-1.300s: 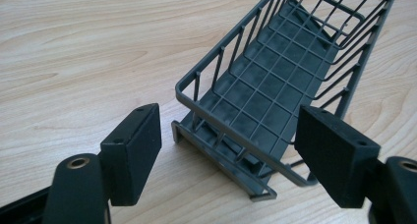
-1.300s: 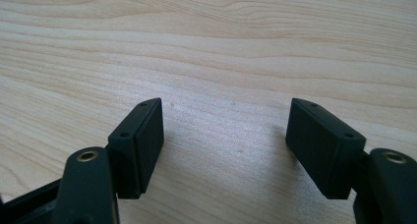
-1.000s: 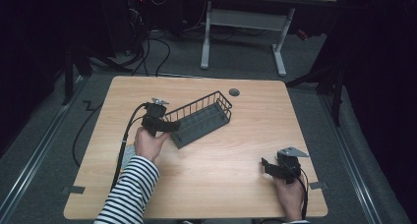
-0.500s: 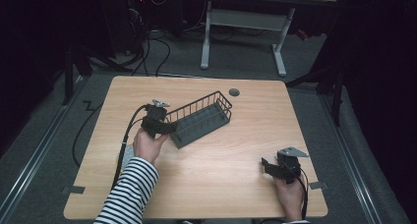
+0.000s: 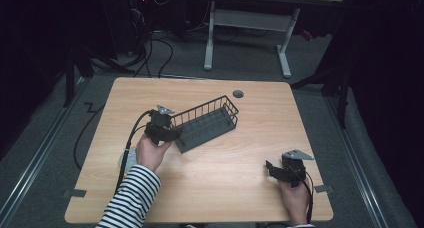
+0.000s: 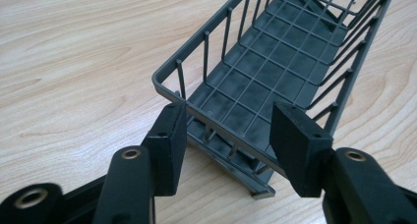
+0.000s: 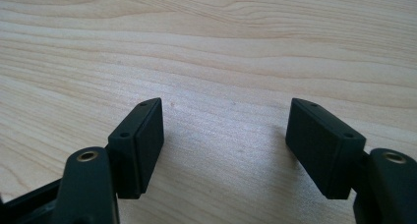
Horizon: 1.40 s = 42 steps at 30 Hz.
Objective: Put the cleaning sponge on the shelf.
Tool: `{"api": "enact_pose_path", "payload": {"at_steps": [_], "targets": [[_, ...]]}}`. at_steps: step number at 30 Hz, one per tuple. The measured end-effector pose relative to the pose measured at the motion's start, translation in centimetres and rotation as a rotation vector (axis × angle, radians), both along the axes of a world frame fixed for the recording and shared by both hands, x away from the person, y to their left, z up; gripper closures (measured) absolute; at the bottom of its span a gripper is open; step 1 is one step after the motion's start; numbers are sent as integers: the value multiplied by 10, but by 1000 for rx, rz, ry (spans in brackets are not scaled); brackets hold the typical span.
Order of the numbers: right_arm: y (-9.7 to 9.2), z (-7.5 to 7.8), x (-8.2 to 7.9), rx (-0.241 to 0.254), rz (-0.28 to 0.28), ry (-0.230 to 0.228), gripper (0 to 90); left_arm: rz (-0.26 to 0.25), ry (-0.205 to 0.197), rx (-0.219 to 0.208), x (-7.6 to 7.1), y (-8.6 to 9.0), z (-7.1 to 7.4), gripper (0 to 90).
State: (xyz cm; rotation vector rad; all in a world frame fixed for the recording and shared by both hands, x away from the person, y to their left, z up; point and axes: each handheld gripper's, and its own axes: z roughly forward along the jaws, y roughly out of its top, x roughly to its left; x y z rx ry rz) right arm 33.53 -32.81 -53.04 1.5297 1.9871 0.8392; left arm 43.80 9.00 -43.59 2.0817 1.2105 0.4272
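Observation:
A dark grey wire basket [image 5: 207, 123] lies slantwise on the wooden table [image 5: 235, 188], a little left of its middle. My left gripper [image 5: 172, 134] is at the basket's near left end. In the left gripper view, the basket [image 6: 275, 52] runs away from the jaws and its end rim crosses between them. One pad [image 6: 169, 135] touches the rim's corner, and the other pad [image 6: 295, 140] stands just beside the rim. The left gripper [image 6: 226, 135] has just been closing its jaws around that end. My right gripper [image 5: 270, 169] rests near the table's front right, open over bare wood [image 7: 223, 145].
A round cable hole [image 5: 238, 93] sits near the table's far edge, behind the basket. A small pale object [image 5: 127, 160] lies under the left forearm. A black cable [image 5: 131, 143] trails from the left gripper off the left side. Another desk's white legs [image 5: 210, 43] stand beyond.
The left gripper has edged slightly toward the basket's near end. The basket and the right gripper have stayed where they were.

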Motion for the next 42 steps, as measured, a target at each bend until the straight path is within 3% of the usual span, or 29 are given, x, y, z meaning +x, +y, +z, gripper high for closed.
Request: {"api": "enact_pose_path", "payload": {"at_steps": [22, 30, 35, 42], "targets": [[0, 0, 0, -1, 1, -1, 306, -59, 5, -9, -30, -1, 1, 499], [0, 0, 0, -1, 1, -1, 306, -56, 8, -21, -33, 0, 1, 503], [0, 0, 0, -1, 1, -1, 306, -57, 21, -22, -32, -2, -1, 368], [0, 0, 0, -1, 2, -1, 306, -54, -3, -85, -38, 9, 9, 311]]}}
